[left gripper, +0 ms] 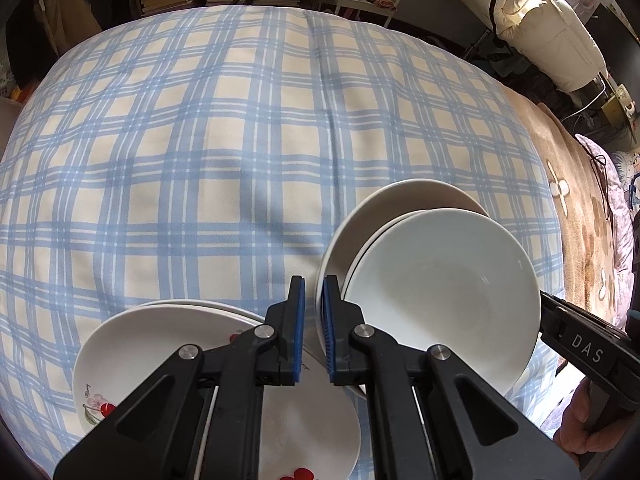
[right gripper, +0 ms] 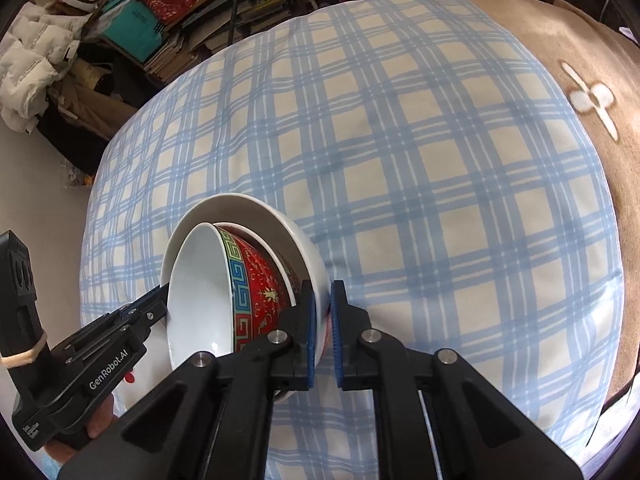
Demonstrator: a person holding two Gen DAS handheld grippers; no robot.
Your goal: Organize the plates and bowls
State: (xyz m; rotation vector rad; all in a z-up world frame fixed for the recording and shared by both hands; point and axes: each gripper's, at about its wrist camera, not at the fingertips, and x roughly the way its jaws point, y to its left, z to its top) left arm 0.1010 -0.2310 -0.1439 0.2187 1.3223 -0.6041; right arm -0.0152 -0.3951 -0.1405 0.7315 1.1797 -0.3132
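Blue-padded right hand-held gripper (right gripper: 321, 330) is clamped on the outer white ceramic bowl's (right gripper: 308, 256) rim, a red patterned bowl (right gripper: 260, 284) nested inside. Left hand-held gripper (left gripper: 314, 330) pinches that stack's opposite rim, beside cherry-printed white plates (left gripper: 132, 344). Lifting evenly should keep bowls nested. Beneath: blue-checked bedspread (left gripper: 200, 140), cluttered bookshelves (right gripper: 168, 12) beyond.

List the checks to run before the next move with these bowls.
1. Right claw shut on outer white bowl rim: ok.
2. Left claw shut on that bowl's opposite rim: ok.
3. Red patterned bowl nested inside: ok.
4. Bowls upright: not ok, tipped sideways.
5. Bowls lifted off checked cloth: cannot tell.
6. Cherry plates apart from bowls: cannot tell.
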